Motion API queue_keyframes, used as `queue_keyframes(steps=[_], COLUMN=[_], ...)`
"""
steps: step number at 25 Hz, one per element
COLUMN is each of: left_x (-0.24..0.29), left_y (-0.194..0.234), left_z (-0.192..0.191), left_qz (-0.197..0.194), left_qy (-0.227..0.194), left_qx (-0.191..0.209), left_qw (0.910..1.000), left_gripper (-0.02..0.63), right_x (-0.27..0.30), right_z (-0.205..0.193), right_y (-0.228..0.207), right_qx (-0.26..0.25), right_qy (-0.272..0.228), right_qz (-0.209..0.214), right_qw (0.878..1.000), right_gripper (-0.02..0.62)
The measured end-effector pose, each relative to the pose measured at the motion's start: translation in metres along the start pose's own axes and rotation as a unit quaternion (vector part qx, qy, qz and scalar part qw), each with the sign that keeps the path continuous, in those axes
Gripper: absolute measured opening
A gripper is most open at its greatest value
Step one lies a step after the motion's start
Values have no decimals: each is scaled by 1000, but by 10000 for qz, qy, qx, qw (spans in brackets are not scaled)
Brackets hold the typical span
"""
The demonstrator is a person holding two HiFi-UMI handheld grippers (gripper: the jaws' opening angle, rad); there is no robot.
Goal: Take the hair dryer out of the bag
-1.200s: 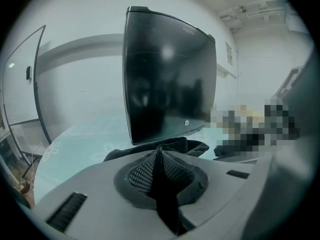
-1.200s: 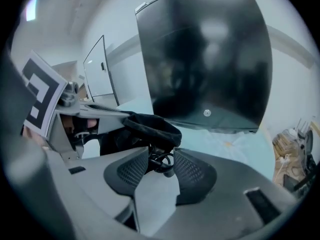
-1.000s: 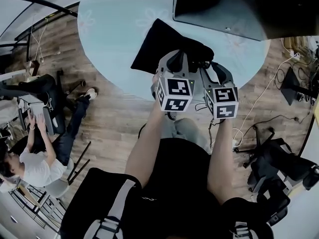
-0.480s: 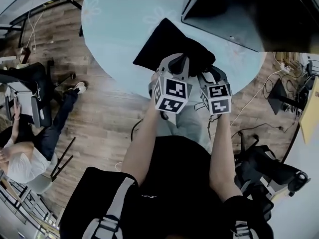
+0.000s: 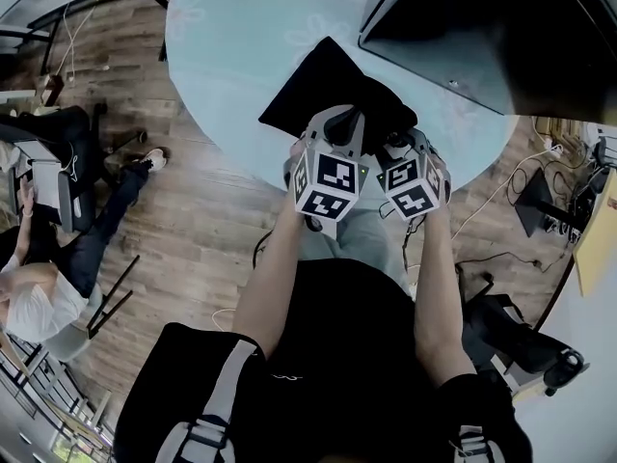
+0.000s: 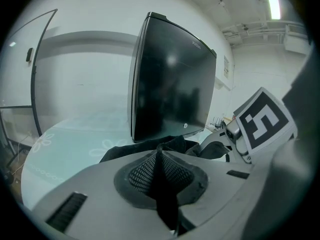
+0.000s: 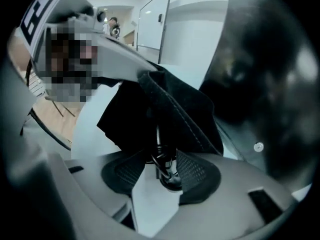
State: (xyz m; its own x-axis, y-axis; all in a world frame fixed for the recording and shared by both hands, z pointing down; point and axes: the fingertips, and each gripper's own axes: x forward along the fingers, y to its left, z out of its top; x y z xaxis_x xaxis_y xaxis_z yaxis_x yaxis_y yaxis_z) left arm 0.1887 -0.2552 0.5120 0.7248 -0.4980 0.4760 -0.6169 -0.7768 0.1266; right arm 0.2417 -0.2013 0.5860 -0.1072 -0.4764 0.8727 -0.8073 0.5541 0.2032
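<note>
A round, pale blue-green bench [image 5: 231, 75] printed with faint flowers stands on a wood-plank floor [image 5: 193, 230]. A large dark monitor [image 5: 482, 27] sits on it. The walls [image 6: 85, 69] are white, under a ceiling light strip [image 6: 273, 1].

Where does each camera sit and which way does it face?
Head view: on the person's head, facing steeply down at the table edge and bag; forearms, torso, left gripper and right gripper show.
Left gripper view: on the left gripper, facing the monitor past jaws shut on bag fabric; the right gripper's cube shows.
Right gripper view: on the right gripper, facing down at the bag; its jaws have just been opening around the metal clasp.
Shared: the bag.
</note>
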Motion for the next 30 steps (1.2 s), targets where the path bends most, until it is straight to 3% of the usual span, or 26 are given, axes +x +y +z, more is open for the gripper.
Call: queue_keyframes(steps=[10,14,16,18,23,30], left_x=[1,-6,-12,-20,-35,-55], left_y=[1,-10,-14,-12,17,85], left_z=[-7,-15,-20,-22,-29,-66], left_qz=[-123,-773,-1106,-1291,-962,-93], left_qy=[208,512,671,697,716,1081], left_qx=[108,580,828,787,674,433], left_qw=[9996,9940,9881,9860,9905,9931], left_gripper=[69,80,122,183,209,233], right_x=[20,23,23,23,19,13], right_z=[-1,0,-1,-2,-3,1], right_y=[7,7,6,5,3,6], right_qx=[-529,-623,-520,-318,77,368], right_qy=[143,277,366,445,516,491], right_qz=[409,419,392,382,468,594], right_qw=[9977,9968,9972,9978,9975,9963], right_gripper=[213,212,200,182,150,141])
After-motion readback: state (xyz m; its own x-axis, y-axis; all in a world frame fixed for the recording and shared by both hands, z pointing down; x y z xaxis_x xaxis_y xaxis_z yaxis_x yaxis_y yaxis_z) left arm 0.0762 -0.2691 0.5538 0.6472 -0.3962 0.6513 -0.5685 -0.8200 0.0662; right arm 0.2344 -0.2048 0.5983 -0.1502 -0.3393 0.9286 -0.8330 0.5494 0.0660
